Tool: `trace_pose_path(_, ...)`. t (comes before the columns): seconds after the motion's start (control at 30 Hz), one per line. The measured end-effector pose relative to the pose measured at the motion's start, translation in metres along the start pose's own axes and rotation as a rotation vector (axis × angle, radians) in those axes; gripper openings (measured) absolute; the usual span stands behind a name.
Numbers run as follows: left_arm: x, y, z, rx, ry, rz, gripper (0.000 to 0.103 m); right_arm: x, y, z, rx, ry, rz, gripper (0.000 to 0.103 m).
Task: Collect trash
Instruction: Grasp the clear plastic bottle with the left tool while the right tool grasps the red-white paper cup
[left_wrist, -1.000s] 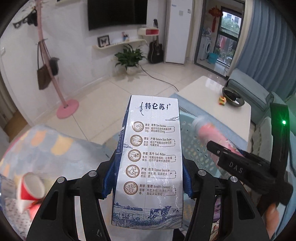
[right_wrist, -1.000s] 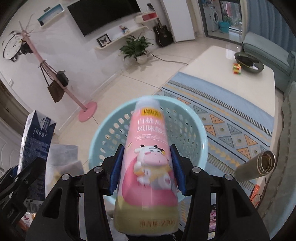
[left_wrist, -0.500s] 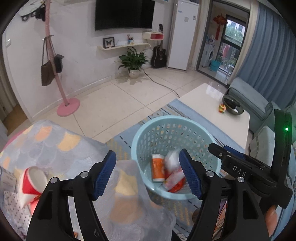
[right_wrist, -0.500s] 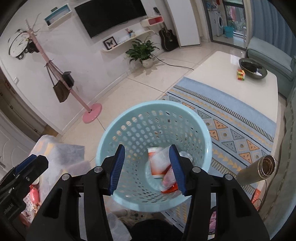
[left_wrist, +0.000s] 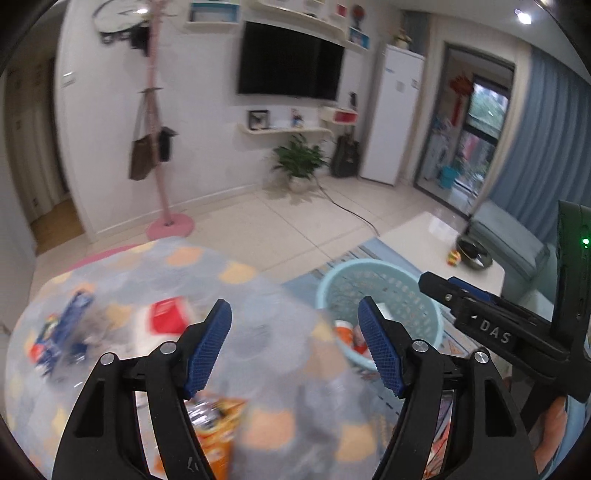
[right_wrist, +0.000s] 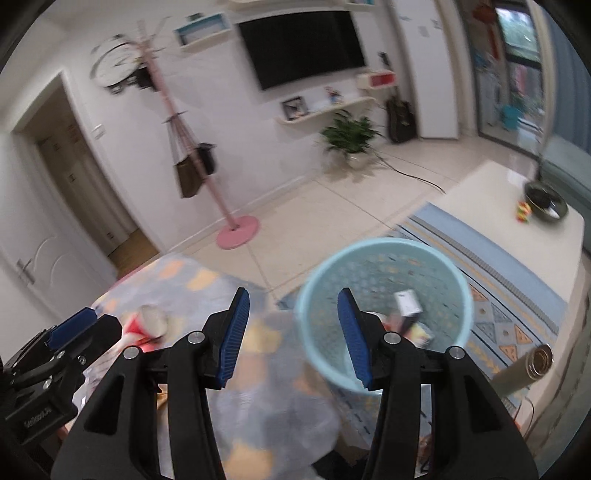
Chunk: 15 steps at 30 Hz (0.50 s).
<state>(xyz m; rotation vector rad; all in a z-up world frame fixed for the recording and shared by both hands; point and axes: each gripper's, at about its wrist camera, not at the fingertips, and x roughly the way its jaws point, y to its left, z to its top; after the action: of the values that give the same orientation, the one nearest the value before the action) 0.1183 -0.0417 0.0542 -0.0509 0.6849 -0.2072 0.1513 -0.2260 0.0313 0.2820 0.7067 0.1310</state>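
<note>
Blue basket (right_wrist: 384, 254) holds cartons (blurred); both grippers empty.

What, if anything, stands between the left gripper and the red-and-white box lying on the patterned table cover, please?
Nothing visible does. The left gripper is open and empty, and the red-and-white box lies ahead of its left finger on the patterned table cover, with only bare cover between them. The blur hides small detail. The light blue basket stands off to the right.

One basket (right_wrist: 384, 280), one paper cup (right_wrist: 147, 323), one red box (left_wrist: 168, 316), one blue carton (left_wrist: 61, 334), one orange packet (left_wrist: 218, 432), one flask (right_wrist: 532, 369), one bowl (right_wrist: 545, 201).
</note>
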Motion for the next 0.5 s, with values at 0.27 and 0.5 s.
trace_pose_path(0.27,-0.054,0.086,-0.030,-0.107,-0.017,0.180,0.083,0.003,0.091,-0.018,-0.171,0.040,0.111,0.057)
trace_pose_path(0.5,-0.058,0.151,-0.066,-0.193,0.071,0.259,0.087,0.038,0.160,-0.032,-0.299,0.115,0.161,0.077)
